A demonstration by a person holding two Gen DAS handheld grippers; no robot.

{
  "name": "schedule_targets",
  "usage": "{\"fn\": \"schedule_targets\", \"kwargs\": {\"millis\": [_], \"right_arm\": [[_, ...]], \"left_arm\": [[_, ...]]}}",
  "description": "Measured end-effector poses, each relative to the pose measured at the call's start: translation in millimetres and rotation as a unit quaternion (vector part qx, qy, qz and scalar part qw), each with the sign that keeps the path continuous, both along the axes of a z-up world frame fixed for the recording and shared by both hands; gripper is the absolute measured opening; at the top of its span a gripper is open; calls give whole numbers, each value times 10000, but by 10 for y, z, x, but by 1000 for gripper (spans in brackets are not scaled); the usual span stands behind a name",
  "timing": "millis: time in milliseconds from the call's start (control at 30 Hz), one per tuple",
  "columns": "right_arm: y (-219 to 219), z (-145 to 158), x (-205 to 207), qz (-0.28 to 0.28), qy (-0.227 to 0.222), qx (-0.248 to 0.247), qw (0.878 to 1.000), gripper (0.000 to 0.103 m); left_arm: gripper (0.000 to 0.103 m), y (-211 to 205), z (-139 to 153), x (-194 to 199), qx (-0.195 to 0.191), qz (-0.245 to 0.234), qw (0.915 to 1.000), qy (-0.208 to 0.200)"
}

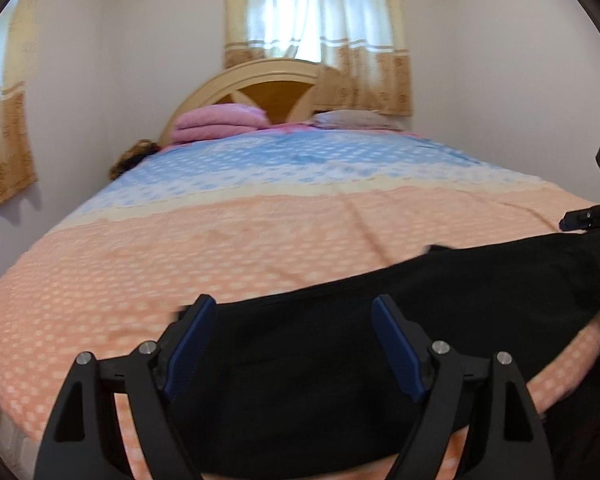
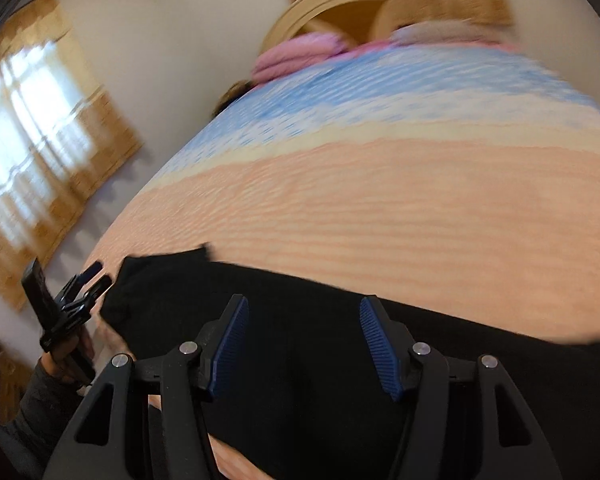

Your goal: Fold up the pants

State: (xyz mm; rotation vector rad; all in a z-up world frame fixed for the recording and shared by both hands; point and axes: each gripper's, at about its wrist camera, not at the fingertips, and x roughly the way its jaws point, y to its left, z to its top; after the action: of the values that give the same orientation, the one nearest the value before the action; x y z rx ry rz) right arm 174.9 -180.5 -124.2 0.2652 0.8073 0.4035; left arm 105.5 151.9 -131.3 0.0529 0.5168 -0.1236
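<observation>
Two tools, both open with nothing pinched. The left tool (image 1: 294, 354) has its jaws spread wide and the right tool (image 2: 300, 350) a fair bit apart too, with the black pants (image 1: 380, 352) lying on the bed (image 1: 260, 232) right under and ahead of both. My worry from here: the fabric is slack and dark, so it's hard to read where the layers and edges actually are, and a grab that goes in anywhere but a clean edge could catch only the top layer, or snag the bedspread along with it, and drag the whole thing crooked. The right wrist view is smeared with blur too, so if that hand is moving quickly, a rushed closing could easily miss the cloth altogether. As for how the pants look: a long black band running across the near edge of the bed, crossing under both tools, looks pretty flat with no big bunching. Off to the left of the right tool there's an end that looks rumpled and a bit doubled over with a corner poking out (image 2: 172, 276), sitting just beside the left tool as seen from that side. I can't tell which end is waistband and which is hems, it's too dark for seams.
</observation>
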Motion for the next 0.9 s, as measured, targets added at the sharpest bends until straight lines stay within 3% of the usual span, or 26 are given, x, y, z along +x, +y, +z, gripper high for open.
{"fn": "schedule_targets", "kwargs": {"millis": [100,167,300,400,567,667,733,900], "right_arm": [[-897,156,-374,-929,-109,48,9956,60],[-1519,254,-643,-1737,-151,-97,9846,60],[-2690,361,-1163,-3130,-72,40,9497,60],[-3174,331,-1330,-3516,66,266,9357,60],[-3437,134,-1241,-3271,489,1029,9381,52],[-3387,-29,-1046,-3103,782,1140,9405,48],[-3312,-70,-939,-3132,927,945,9404,16],[-3082,356,-893,-2950,305,657,9527,11]], "left_arm": [[83,-269,-59,80,6,-276,9996,67],[83,-401,-124,154,13,-364,9992,162],[83,-538,-235,284,51,-295,9990,320],[83,-556,-288,348,43,-164,9990,417],[83,-535,-363,363,-23,-70,9984,569],[83,-542,-382,370,-26,-53,9981,619],[83,-548,-385,377,-21,-56,9978,656],[83,-511,-398,373,-134,-30,9977,667]]}}
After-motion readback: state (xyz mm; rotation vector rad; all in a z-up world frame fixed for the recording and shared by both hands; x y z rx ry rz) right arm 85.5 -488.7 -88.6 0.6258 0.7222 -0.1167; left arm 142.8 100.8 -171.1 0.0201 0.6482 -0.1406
